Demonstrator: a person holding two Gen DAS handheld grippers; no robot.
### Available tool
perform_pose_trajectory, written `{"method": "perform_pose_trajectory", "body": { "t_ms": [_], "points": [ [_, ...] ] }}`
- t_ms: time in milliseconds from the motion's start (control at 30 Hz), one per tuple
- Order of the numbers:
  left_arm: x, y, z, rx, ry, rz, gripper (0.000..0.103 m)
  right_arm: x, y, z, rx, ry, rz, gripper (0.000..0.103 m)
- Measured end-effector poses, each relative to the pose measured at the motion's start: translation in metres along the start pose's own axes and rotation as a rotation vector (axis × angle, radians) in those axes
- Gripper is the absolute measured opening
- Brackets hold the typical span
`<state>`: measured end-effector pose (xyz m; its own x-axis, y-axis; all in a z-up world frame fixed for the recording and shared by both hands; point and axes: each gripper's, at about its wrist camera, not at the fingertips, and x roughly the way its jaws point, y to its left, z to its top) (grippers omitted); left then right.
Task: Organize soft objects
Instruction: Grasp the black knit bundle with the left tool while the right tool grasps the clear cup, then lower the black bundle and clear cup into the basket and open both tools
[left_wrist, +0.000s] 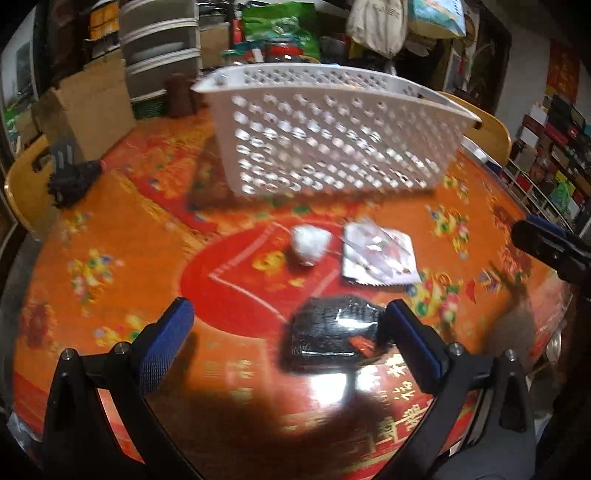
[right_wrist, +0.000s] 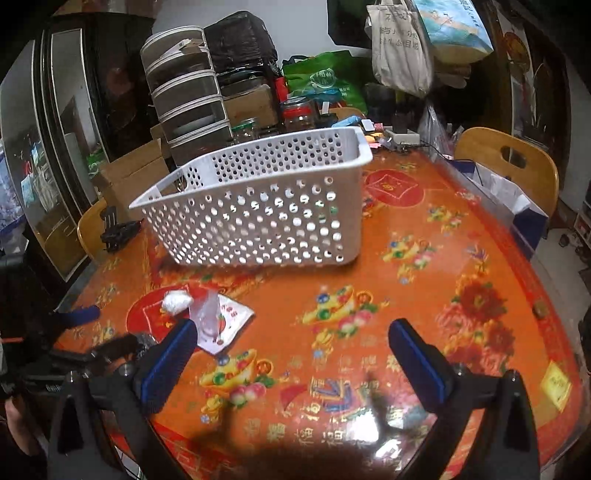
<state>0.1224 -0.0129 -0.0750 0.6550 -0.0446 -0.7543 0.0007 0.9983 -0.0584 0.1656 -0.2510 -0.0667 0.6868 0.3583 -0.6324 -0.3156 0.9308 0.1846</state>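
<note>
I have both grippers over the near side of a round table (left_wrist: 122, 229) under a glossy orange-red floral cover. The left gripper (left_wrist: 291, 332) has its jaws spread wide with nothing clamped. A black packet (left_wrist: 325, 339) lies flat on the cover between its blue pads (left_wrist: 166, 347), closer to the right pad and seemingly just touching it; blur keeps me from being sure. The left pad stands well clear.

The right gripper (right_wrist: 291, 354) is likewise released, wide and empty, with only bare cover between its pads (right_wrist: 417, 362).

Beyond the black packet, near the table's middle, sits a small white wad (left_wrist: 308, 245). Just right of it lies a flat white pouch (left_wrist: 376, 258) with red print and a clear crinkled part. The two are close, and I cannot tell whether they touch. From the right wrist view the same pair shows at the near left, the wad (right_wrist: 176, 301) beyond the pouch (right_wrist: 223, 319), and the left gripper (right_wrist: 92, 347) comes in from the left edge beside them.

A white perforated basket (left_wrist: 332, 136) stands upright on the far side of the table, well apart from all three soft things. Through its holes I see nothing inside, though I cannot see the bottom clearly.

A small black object (right_wrist: 120, 230) rests at the table's far left edge. Wooden chairs (right_wrist: 509, 162) stand around the table, and a stack of drawers (right_wrist: 184, 96), cardboard boxes and bags crowd the room behind.
</note>
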Motion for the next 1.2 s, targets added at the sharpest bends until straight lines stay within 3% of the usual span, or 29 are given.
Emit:
{"method": "perform_pose_trajectory", "body": {
  "t_ms": [233,400,433,467,533,667,900,1133,1200],
  "points": [
    [0.002,-0.013,-0.007,0.015,-0.019,-0.005,0.103,0.019,0.021,-0.007,-0.055,0.031,0.056,0.103],
    [0.007,-0.016,-0.006,0.028,-0.024,-0.052,0.101,0.030,0.032,-0.009,-0.070,0.045,0.085,0.095],
    [0.007,-0.016,-0.006,0.026,-0.028,-0.059,0.094,0.032,0.033,-0.009,-0.070,0.046,0.086,0.095],
    [0.006,-0.016,-0.007,0.023,-0.036,-0.068,0.077,0.033,0.034,-0.009,-0.070,0.048,0.085,0.092],
    [0.001,-0.016,-0.007,0.018,-0.054,-0.110,0.053,0.037,0.037,-0.009,-0.074,0.056,0.088,0.086],
    [-0.007,-0.010,-0.008,0.011,-0.079,-0.115,0.050,0.045,0.046,-0.009,-0.098,0.077,0.097,0.071],
    [-0.026,0.045,-0.004,-0.105,-0.123,-0.073,0.050,0.071,0.080,-0.009,-0.211,0.128,0.095,0.044],
    [-0.028,0.066,-0.008,-0.137,-0.125,-0.062,0.050,0.093,0.104,-0.008,-0.289,0.163,0.063,0.043],
    [-0.027,0.067,-0.008,-0.139,-0.126,-0.063,0.050,0.098,0.107,-0.009,-0.299,0.172,0.054,0.039]
  ]
}}
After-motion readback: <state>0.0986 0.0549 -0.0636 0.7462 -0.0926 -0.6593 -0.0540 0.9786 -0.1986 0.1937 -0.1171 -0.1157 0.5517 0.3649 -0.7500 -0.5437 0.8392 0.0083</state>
